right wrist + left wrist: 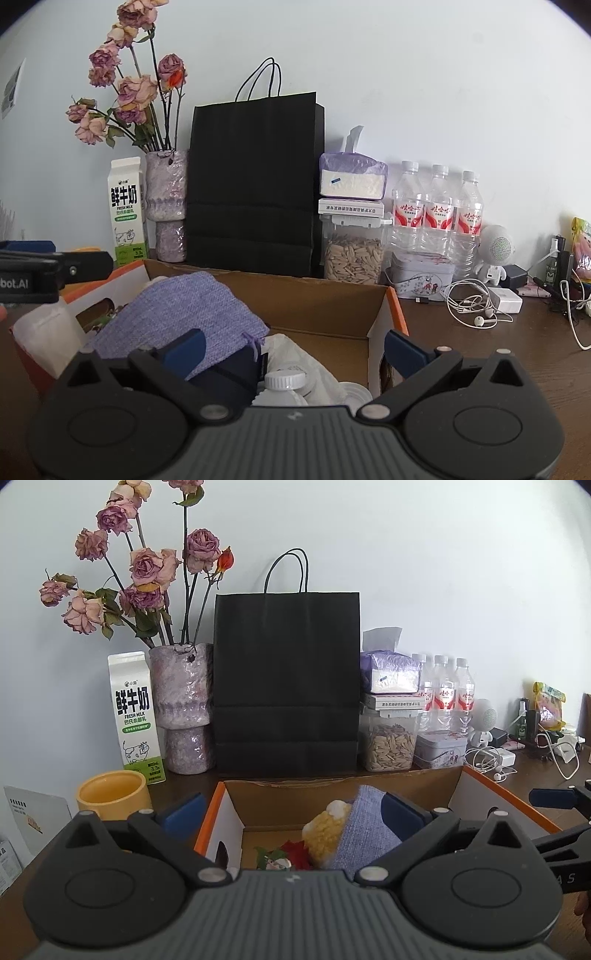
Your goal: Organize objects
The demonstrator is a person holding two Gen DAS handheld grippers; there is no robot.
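Observation:
An open cardboard box with orange edges [236, 794] sits on the dark wooden table right in front of both grippers. Inside it lie a purple woven pouch [369, 834], a yellow knitted piece [327, 830] and a small red flower item [291, 853]. My left gripper [291, 816] hangs open over the box's left end, nothing between its blue pads. In the right wrist view the pouch [177, 310] lies against a white plastic bag [295, 354] and a white-capped bottle [284, 380]. My right gripper [295, 350] is open above the box [332, 299], empty.
Behind the box stand a black paper bag [286, 686], a milk carton [135, 716], a vase of dried roses [183, 701], a seed jar [389, 746], a tin [439, 749] and water bottles [436, 218]. A yellow cup [110, 792] is left; earphones and charger [491, 302] right.

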